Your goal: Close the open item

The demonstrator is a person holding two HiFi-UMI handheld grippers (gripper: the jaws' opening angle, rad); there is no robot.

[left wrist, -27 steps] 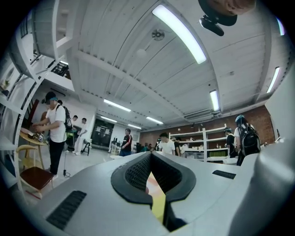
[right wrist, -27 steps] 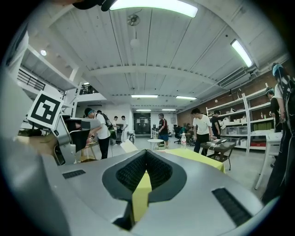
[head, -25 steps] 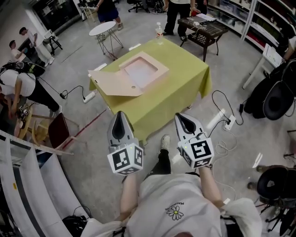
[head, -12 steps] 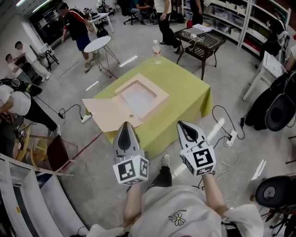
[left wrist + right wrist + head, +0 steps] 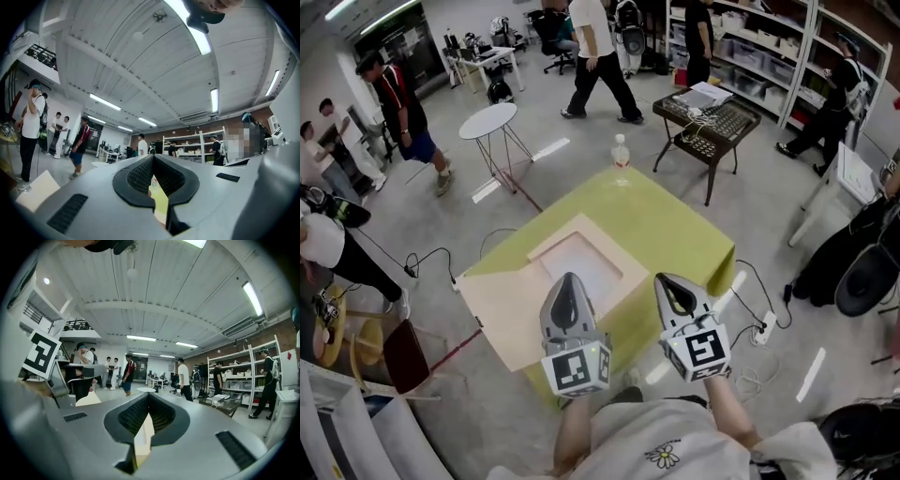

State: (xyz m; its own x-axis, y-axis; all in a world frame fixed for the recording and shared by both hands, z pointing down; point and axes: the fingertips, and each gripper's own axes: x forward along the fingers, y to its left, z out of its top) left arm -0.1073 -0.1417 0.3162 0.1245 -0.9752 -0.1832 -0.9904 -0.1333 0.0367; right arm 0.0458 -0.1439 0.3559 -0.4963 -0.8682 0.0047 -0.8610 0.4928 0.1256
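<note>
A flat cardboard box lies open on the table under a yellow-green cloth (image 5: 684, 234). Its shallow tray (image 5: 581, 258) faces up, and its lid (image 5: 502, 314) is folded out flat over the table's near left corner. My left gripper (image 5: 570, 281) is shut, and its tip is over the tray's near edge. My right gripper (image 5: 668, 281) is shut and empty, over the cloth just right of the tray. Both point level, above the table. In the left gripper view the shut jaws (image 5: 153, 157) show only cloth through their hollow. In the right gripper view (image 5: 149, 394) pale cardboard shows.
A water bottle (image 5: 621, 150) stands at the table's far corner. Beyond it are a black side table (image 5: 708, 117) and a round white table (image 5: 487, 122), with people walking. A power strip and cables (image 5: 759, 333) lie on the floor to the right, near a black chair (image 5: 862, 277).
Both grippers have come forward from over the floor to the table's near edge, and the box looks larger and closer. People in the background have walked on.
</note>
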